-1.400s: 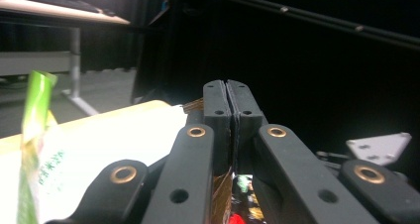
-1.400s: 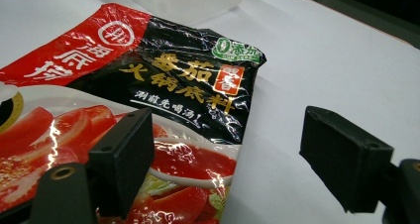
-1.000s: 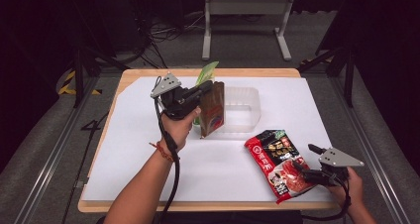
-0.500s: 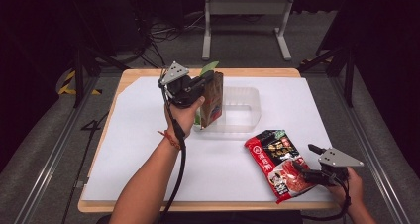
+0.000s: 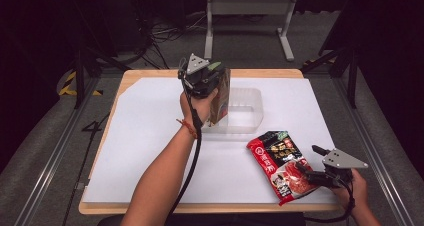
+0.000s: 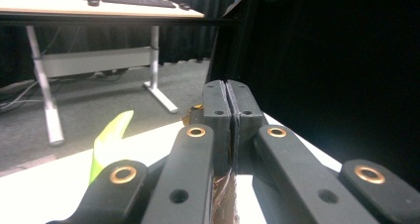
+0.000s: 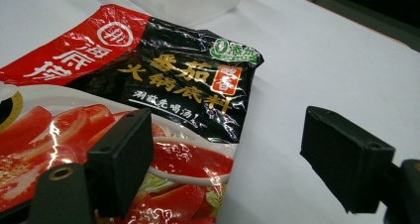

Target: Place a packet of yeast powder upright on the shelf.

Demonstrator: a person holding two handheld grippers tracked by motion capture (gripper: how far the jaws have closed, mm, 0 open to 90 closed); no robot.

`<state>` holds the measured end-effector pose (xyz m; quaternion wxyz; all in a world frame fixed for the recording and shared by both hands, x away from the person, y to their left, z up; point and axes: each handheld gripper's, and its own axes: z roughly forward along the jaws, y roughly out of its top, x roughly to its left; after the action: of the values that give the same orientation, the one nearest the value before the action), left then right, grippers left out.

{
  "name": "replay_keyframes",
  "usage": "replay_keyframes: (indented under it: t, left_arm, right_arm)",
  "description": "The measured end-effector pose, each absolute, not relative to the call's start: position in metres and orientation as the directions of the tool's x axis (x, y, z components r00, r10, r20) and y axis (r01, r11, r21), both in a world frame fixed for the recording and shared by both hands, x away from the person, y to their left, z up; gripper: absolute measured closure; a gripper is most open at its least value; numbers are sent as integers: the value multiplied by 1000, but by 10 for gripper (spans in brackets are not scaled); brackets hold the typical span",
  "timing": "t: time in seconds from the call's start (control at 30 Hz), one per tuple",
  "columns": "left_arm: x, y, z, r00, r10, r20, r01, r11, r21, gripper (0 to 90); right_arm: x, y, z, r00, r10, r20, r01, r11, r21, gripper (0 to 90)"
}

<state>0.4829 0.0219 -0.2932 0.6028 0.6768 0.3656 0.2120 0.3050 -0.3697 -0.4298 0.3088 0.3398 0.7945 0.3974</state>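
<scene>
**A:** ok so what's the left tool [image 5: 216,93] doing? Looks like it's got something.

**B:** yep, it's clamped on a brown packet [image 5: 220,98]. In the left gripper view the jaws are pressed together with a thin brown edge of the packet [image 6: 224,204] pinched between them. The packet hangs upright, over the left end of the bin [image 5: 243,111]. Can't tell if its bottom touches the bin or not.

**A:** the bin is that clear plastic thing?

**B:** right, a clear rectangular bin on the white sheet [image 5: 150,151] that covers the desk [image 5: 150,75]. It sits toward the far side of the desk. There's also a green bit [image 6: 110,140] sticking up next to the left tool, you can see it in the left gripper view. Not sure what it belongs to.

**A:** and the right tool [image 5: 306,170]?

**B:** its jaws are spread apart, gripping nothing. It sits low, on the near right of the bin, by the desk's front edge. In the right gripper view one jaw is over the red pouch [image 7: 148,110] and the other is over bare white sheet beside it. Whether a jaw actually touches the pouch, can't tell.

**A:** where's the pouch relative to the bin?

**B:** the pouch [image 5: 280,166] lies flat on the sheet, just in front of the bin's right corner, apart from it. Red and black, tomato picture, printed side up.
</scene>
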Motion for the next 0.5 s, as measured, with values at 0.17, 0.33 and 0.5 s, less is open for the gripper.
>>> replay_keyframes:
  t: [0.17, 0.33, 0.5]
  left_arm:
    - [494, 17, -291, 616, 773, -154, 246, -3, 969, 883]
    - [506, 12, -285, 563, 815, -140, 233, 7, 973, 882]
    - [507, 5, -293, 574, 802, -164, 251, 18, 968, 881]
  right_arm:
    - [305, -370, -430, -579, 786, -219, 295, 452, 842, 210]
    - [306, -369, -430, -583, 781, -225, 292, 459, 839, 210]
    - [305, -369, -430, -581, 784, -220, 296, 456, 839, 210]
